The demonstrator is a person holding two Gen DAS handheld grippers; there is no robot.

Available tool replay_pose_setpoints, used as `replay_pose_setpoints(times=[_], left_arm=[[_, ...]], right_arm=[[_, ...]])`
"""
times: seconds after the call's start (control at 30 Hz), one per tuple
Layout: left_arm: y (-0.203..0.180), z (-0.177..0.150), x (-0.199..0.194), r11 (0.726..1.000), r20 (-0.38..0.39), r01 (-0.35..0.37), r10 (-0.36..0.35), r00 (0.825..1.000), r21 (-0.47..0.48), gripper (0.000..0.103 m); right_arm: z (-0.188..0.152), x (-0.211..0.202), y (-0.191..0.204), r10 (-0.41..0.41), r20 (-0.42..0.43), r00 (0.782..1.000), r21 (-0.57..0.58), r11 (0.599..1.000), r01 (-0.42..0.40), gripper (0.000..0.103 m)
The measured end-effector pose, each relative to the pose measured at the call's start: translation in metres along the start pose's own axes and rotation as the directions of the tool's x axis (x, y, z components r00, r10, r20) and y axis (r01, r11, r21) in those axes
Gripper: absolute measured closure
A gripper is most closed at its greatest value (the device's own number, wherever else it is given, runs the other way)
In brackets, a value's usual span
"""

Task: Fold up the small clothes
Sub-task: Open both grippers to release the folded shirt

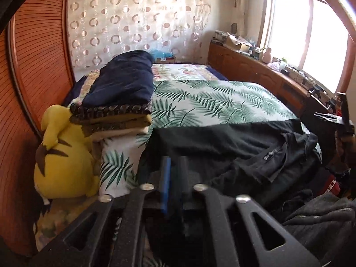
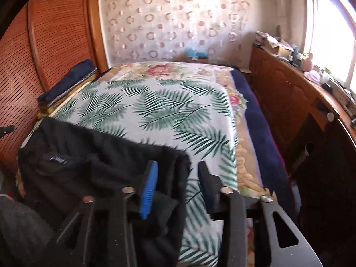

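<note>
Nearest: left claw (image 1: 174,178) parted over black garment (image 1: 233,146), grip unclear through blur; right claw (image 2: 178,178) released, garment edge loose between its fingers. Garment spread on near end of leaf-print bed (image 2: 155,102). Beyond: folded blankets (image 1: 124,93), yellow plush (image 1: 64,162).

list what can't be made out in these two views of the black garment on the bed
- Left wrist view: black garment near edge, hidden behind the left hand-held gripper.
- Both views: garment label print, too small and blurred.
- Right wrist view: garment's near corner, hidden behind the right hand-held gripper.
</note>
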State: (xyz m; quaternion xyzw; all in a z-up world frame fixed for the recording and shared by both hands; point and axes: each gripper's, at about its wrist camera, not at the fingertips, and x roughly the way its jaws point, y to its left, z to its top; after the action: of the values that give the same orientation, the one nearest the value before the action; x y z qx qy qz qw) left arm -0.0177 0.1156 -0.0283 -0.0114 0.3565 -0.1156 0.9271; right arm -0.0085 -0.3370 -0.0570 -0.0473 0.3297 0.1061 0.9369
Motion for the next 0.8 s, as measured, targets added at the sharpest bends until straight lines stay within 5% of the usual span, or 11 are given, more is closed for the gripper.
replay_pose_setpoints(times=[0.03, 0.13, 0.43, 0.8], left_arm=[[0.0, 0.003, 0.004, 1.0, -0.001, 0.003, -0.003, 1.0, -0.005, 0.055], [0.002, 0.014, 0.021, 1.0, 0.007, 0.022, -0.022, 1.0, -0.018, 0.028], [0.021, 0.029, 0.081, 0.997, -0.046, -0.014, 0.01, 0.999, -0.079, 0.026], [0.034, 0.023, 0.133, 0.995, -0.151, -0.052, 0.039, 0.988, -0.085, 0.026]], right_arm=[[-0.002, 0.003, 0.001, -0.006, 0.0, 1.0, 0.001, 1.0, 0.006, 0.059], [0.002, 0.019, 0.003, 0.003, -0.008, 1.0, 0.001, 1.0, -0.003, 0.058], [0.002, 0.085, 0.013, 0.035, -0.073, 0.997, -0.003, 0.999, -0.035, 0.05], [-0.002, 0.103, 0.006, 0.022, -0.112, 0.993, 0.015, 1.0, -0.021, 0.046]])
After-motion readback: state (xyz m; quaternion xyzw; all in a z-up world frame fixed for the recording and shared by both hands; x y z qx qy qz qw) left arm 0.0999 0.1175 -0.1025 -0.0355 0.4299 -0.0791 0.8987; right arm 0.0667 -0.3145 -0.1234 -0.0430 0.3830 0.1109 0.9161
